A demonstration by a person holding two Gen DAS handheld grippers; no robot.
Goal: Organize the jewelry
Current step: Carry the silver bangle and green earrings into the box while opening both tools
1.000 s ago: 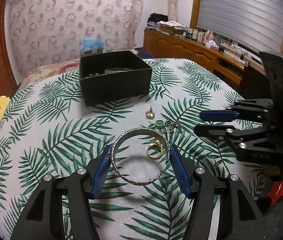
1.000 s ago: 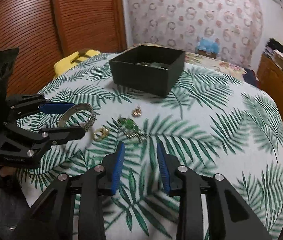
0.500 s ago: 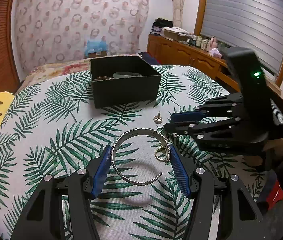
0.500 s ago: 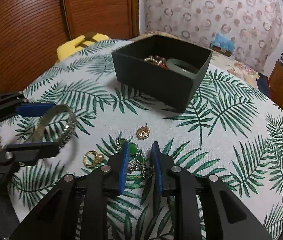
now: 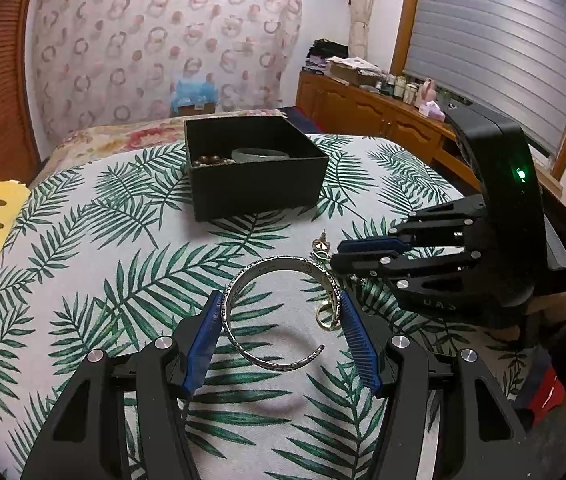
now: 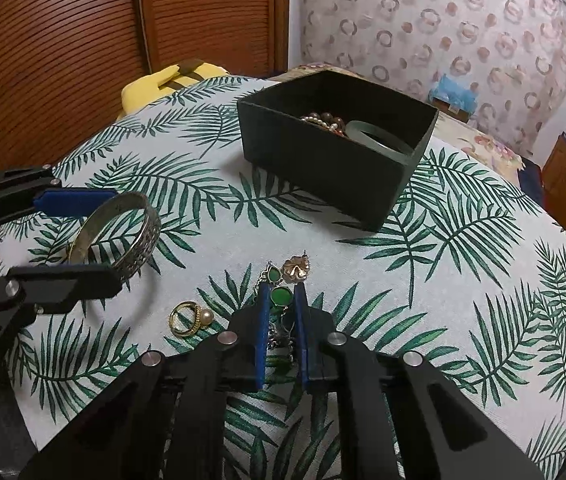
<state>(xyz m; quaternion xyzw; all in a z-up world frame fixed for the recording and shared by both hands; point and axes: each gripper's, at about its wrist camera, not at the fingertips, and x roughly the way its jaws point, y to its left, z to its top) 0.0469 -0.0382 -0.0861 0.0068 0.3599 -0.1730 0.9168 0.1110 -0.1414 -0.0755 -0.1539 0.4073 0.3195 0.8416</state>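
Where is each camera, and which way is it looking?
Left wrist: sits on the left tongs, looks over the bangle they hold toward the box and window; the right tongs and a hand show.
Right wrist: sits on the right tongs, looks over the green jewelry toward the box and wooden doors; the left tongs show.
Both share the bangle, ring, box and leaf cloth.

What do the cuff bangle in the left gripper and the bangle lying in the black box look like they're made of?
Cuff bangle: probably silver-toned metal, given its grey sheen, engraved outer pattern and thin open-ended band. Bangle in the black box: pale green bangle, smooth and faintly translucent, with a thick rounded section; it looks like jade or similar stone, though glass or resin can't be excluded.
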